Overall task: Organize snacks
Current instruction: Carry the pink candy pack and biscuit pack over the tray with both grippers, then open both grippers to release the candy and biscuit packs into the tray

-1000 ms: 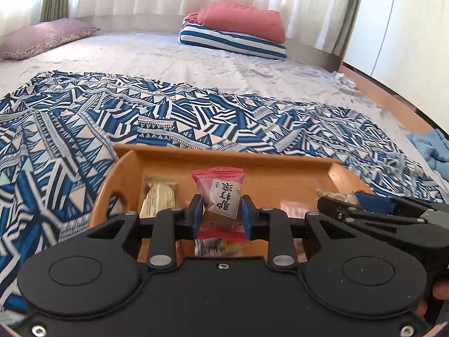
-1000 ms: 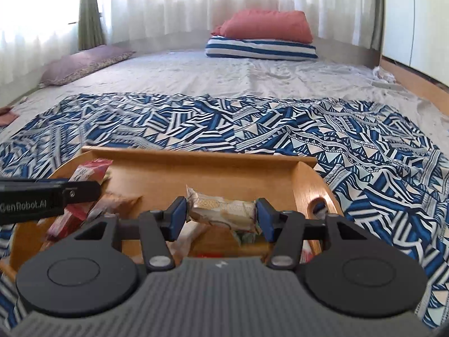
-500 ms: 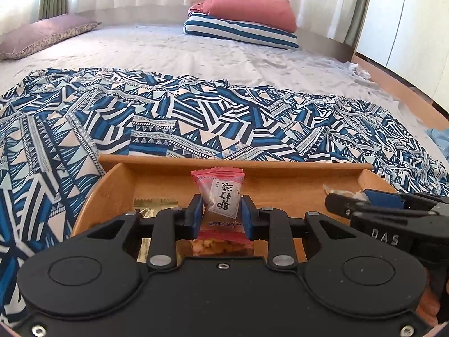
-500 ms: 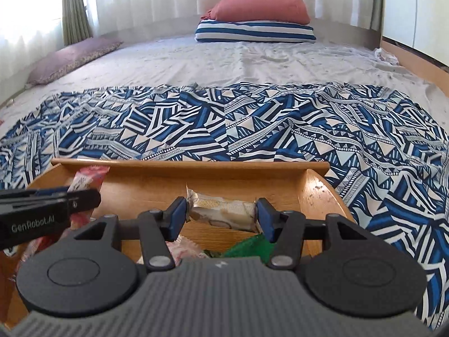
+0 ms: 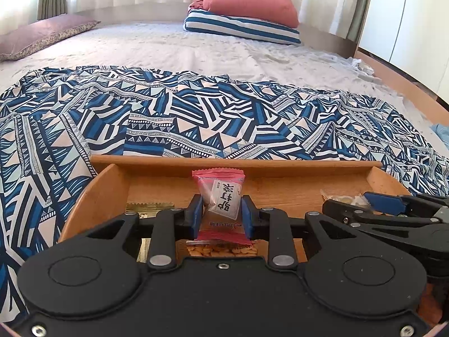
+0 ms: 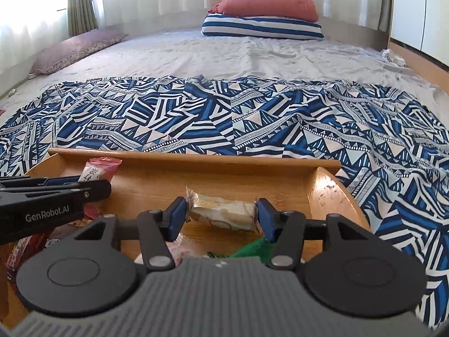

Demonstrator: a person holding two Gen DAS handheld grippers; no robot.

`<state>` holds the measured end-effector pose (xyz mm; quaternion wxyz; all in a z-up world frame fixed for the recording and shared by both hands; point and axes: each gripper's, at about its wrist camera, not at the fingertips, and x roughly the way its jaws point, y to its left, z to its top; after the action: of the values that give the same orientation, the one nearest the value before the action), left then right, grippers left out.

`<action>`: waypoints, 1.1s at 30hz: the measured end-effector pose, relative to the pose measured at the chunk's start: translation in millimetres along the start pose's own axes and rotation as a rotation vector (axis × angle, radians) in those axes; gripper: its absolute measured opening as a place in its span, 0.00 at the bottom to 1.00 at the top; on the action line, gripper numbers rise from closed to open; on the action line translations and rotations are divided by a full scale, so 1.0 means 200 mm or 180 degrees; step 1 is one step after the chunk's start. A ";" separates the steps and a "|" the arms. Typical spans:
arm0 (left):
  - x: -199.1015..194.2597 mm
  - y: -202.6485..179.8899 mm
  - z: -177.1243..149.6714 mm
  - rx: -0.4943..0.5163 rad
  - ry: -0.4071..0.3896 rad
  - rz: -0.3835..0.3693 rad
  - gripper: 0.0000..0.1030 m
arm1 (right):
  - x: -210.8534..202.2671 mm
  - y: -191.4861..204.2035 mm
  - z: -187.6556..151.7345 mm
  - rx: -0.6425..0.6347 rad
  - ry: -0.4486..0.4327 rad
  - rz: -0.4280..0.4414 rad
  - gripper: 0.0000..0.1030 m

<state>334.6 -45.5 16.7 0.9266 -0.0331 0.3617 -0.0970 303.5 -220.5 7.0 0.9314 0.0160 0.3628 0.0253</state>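
two light, crinkly snack packets, each pinched across its middle above the wooden tray [image 5: 280,193].
left gripper [image 5: 221,217] fingers clamp the pink packet [image 5: 221,196]; right gripper [image 6: 221,219] fingers clamp the pale wrapped bar [image 6: 221,213]; both look soft and crushable.

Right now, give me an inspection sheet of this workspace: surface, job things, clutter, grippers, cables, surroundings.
Surface: wooden tray on a blue patterned blanket spread over a bed.
Job's things: red snack packet; pale wrapped snack; more snacks lying in the tray.
Clutter: crumpled bits at the bed's far right edge.
Grippers: left gripper shut on the red snack packet; right gripper shut on the pale wrapped snack.
Cables: nothing seen.
Surroundings: stacked pillows, curtains.
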 end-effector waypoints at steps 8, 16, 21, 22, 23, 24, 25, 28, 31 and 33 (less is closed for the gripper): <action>0.02 0.00 0.00 0.0000 0.0035 -0.0001 0.28 | 0.02 0.01 0.00 -0.0074 0.0050 -0.0021 0.59; 0.02 0.00 0.00 0.0037 0.0032 0.0014 0.29 | 0.03 0.02 -0.01 -0.0094 0.0076 -0.0026 0.61; 0.02 -0.01 0.00 0.0040 0.0028 0.0034 0.29 | 0.03 0.02 -0.01 -0.0125 0.0093 -0.0028 0.67; 0.02 -0.01 0.00 0.0039 0.0029 0.0036 0.29 | 0.03 0.03 -0.01 -0.0129 0.0096 -0.0026 0.68; 0.02 -0.01 0.00 0.0037 0.0030 0.0036 0.29 | 0.03 0.03 -0.01 -0.0129 0.0097 -0.0022 0.69; 0.02 -0.01 0.00 0.0040 0.0031 0.0036 0.29 | 0.03 0.03 -0.01 -0.0127 0.0097 -0.0020 0.69; 0.02 -0.01 0.00 0.0040 0.0031 0.0040 0.30 | 0.03 0.03 -0.01 -0.0126 0.0098 -0.0018 0.69; 0.02 -0.01 0.00 0.0029 0.0043 0.0061 0.34 | 0.03 0.03 -0.01 -0.0125 0.0103 -0.0015 0.72; 0.01 -0.01 0.00 0.0027 0.0061 0.0088 0.37 | 0.03 0.02 0.00 -0.0095 0.0091 0.0022 0.75; 0.01 0.00 0.00 0.0031 0.0072 0.0103 0.40 | 0.02 0.02 0.00 -0.0062 0.0072 0.0033 0.77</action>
<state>336.4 -46.3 16.2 0.9241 -0.0217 0.3721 -0.0842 305.5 -216.8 3.9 0.9272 0.0085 0.3730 0.0338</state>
